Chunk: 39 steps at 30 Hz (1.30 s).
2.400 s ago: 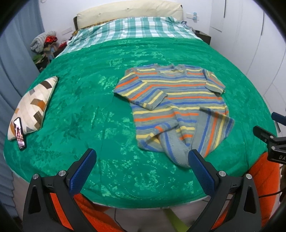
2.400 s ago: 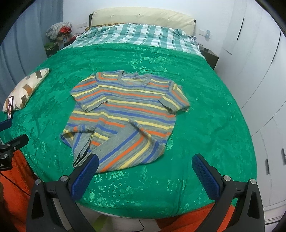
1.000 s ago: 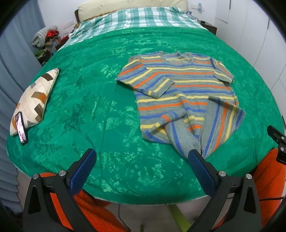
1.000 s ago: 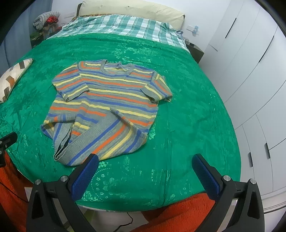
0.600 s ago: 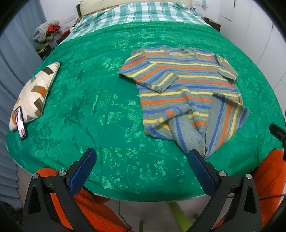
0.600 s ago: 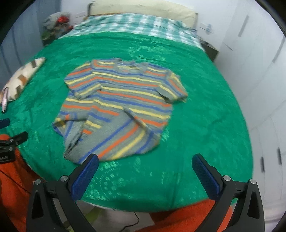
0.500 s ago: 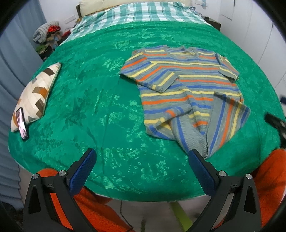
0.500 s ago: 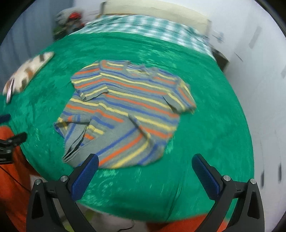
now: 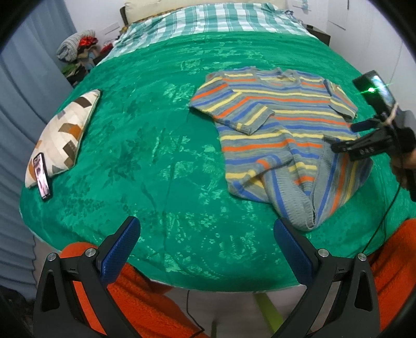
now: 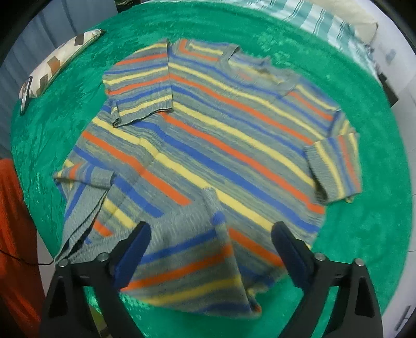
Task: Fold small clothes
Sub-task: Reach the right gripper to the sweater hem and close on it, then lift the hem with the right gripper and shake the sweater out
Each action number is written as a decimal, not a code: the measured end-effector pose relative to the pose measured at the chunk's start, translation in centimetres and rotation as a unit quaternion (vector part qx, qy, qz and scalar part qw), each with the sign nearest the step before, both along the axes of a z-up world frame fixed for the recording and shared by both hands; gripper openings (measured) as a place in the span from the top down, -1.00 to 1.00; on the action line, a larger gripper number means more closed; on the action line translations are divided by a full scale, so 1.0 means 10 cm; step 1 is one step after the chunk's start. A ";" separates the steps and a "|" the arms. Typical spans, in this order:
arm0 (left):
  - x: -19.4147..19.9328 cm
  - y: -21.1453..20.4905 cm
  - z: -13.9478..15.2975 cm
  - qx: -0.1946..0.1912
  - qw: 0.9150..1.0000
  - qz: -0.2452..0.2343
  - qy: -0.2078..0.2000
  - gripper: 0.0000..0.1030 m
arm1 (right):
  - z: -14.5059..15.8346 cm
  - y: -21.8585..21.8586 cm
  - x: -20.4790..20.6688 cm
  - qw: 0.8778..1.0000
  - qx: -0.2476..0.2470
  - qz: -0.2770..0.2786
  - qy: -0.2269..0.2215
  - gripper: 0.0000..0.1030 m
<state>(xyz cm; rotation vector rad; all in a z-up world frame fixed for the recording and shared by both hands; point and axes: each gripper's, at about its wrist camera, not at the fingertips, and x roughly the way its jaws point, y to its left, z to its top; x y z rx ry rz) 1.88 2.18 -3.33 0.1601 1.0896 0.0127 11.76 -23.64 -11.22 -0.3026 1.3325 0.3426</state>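
A striped knit sweater (image 9: 280, 135) in grey, blue, yellow and orange lies face up on the green bedspread (image 9: 156, 130), its lower hem flipped up and both sleeves folded inward. My left gripper (image 9: 205, 228) hovers open above the bed's near edge, left of the sweater, with nothing between its fingers. My right gripper (image 10: 210, 234) points steeply down just above the sweater (image 10: 221, 145). Its jaws are closing with the flipped-up hem between them, and the pads are not pressing the cloth. In the left wrist view the right gripper (image 9: 348, 137) hangs over the sweater's right edge.
A patterned pillow (image 9: 65, 135) with a phone (image 9: 43, 173) leaning on it lies at the bed's left edge. A plaid sheet (image 9: 221, 20) covers the far end. Orange cloth (image 9: 130, 286) shows below the near edge. A pile of clothes (image 9: 75, 49) sits at the far left.
The right gripper dropped and rolled close over the sweater's hem, its jaws narrowing slightly, and it came into the left wrist view at the right. The left gripper hardly moved.
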 end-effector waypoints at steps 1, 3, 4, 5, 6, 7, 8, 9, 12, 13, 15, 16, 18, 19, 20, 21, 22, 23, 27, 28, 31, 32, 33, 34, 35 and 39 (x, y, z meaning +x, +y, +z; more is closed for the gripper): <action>0.00 0.00 0.00 -0.001 1.000 0.000 0.001 -0.99 | -0.04 0.01 0.03 1.000 0.001 0.002 0.003 -0.60; -0.01 0.01 -0.02 -0.002 1.000 0.000 0.003 -0.99 | -0.17 0.04 0.09 1.000 0.002 0.008 0.015 -0.07; -0.01 0.01 -0.03 -0.001 1.000 0.000 0.005 -0.99 | -0.23 0.04 0.11 1.000 0.005 0.009 0.023 0.24; -0.02 0.02 -0.05 -0.001 1.000 0.000 0.007 -0.99 | -0.31 0.03 0.11 0.999 0.013 0.009 0.039 0.80; -0.02 0.03 -0.05 0.000 1.000 0.001 0.008 -0.99 | -0.35 0.01 0.10 0.999 0.021 0.010 0.046 0.88; -0.03 0.05 -0.06 0.000 1.000 0.002 0.009 -0.99 | -0.33 -0.01 0.06 0.999 0.025 0.012 0.039 0.88; -0.04 0.07 -0.07 0.001 1.000 0.004 0.009 -0.99 | -0.24 -0.02 -0.03 0.999 0.034 0.022 0.024 0.89; -0.04 0.10 -0.07 0.002 1.000 0.006 0.008 -0.99 | -0.15 -0.05 -0.12 0.998 0.047 0.032 0.016 0.90; -0.07 0.19 -0.10 -0.001 1.000 0.015 0.006 -0.99 | 0.22 -0.15 -0.61 0.993 0.087 0.085 0.003 0.90; -0.07 0.22 -0.11 -0.002 1.000 0.017 0.006 -0.99 | 0.29 -0.19 -0.76 0.991 0.091 0.100 0.005 0.90; -0.09 0.24 -0.13 -0.004 1.000 0.019 0.007 -0.99 | 0.43 -0.34 -1.18 0.986 0.096 0.139 0.016 0.90; -0.10 0.24 -0.15 -0.004 1.000 0.019 0.008 -0.99 | 0.42 -0.42 -1.38 0.984 0.088 0.153 0.023 0.90; -0.11 0.23 -0.19 -0.005 1.000 0.017 0.014 -0.99 | 0.33 -0.69 -1.73 0.984 0.052 0.164 0.053 0.90; -0.11 0.23 -0.20 -0.005 1.000 0.015 0.015 -0.99 | 0.27 -0.80 -1.80 0.985 0.041 0.157 0.065 0.89; -0.11 0.21 -0.22 -0.004 1.000 0.012 0.018 -0.99 | 0.16 -0.97 -1.89 0.986 0.030 0.137 0.087 0.84; -0.10 0.19 -0.23 -0.002 1.000 0.009 0.021 -0.99 | 0.11 -1.07 -1.89 0.988 0.024 0.124 0.091 0.78; -0.10 0.18 -0.24 0.001 1.000 0.008 0.022 -0.99 | 0.07 -1.17 -1.89 0.990 0.011 0.106 0.091 0.58; -0.10 0.17 -0.24 0.003 1.000 0.007 0.021 -0.99 | 0.08 -1.24 -1.89 0.992 0.006 0.095 0.087 0.34; -0.11 0.20 -0.22 -0.002 1.000 0.014 0.017 -0.99 | 0.42 -1.29 -1.68 0.997 0.066 0.024 0.017 0.11; -0.10 0.21 -0.23 -0.005 1.000 0.017 0.018 -0.99 | 0.50 -1.22 -1.62 0.996 0.091 0.014 0.006 0.11; -0.09 0.22 -0.24 -0.008 1.000 0.019 0.023 -0.99 | 0.62 -0.86 -1.43 0.976 0.219 -0.007 -0.009 0.11; -0.10 0.22 -0.23 -0.009 1.000 0.018 0.022 -0.99 | 0.56 -0.65 -1.34 0.961 0.276 -0.016 0.007 0.11; -0.11 0.23 -0.21 -0.009 1.000 0.017 0.019 -0.99 | 0.48 -0.47 -1.27 0.952 0.304 -0.019 0.024 0.11; -0.13 0.23 -0.19 -0.009 1.000 0.017 0.016 -0.99 | 0.39 -0.30 -1.21 0.948 0.315 -0.018 0.038 0.11; -0.14 0.25 -0.18 -0.009 1.000 0.018 0.013 -0.99 | 0.30 -0.13 -1.16 0.948 0.314 -0.014 0.045 0.11; -0.16 0.38 -0.19 -0.017 0.999 0.035 0.014 -0.99 | -0.19 0.30 -1.05 0.955 0.287 -0.019 0.073 0.59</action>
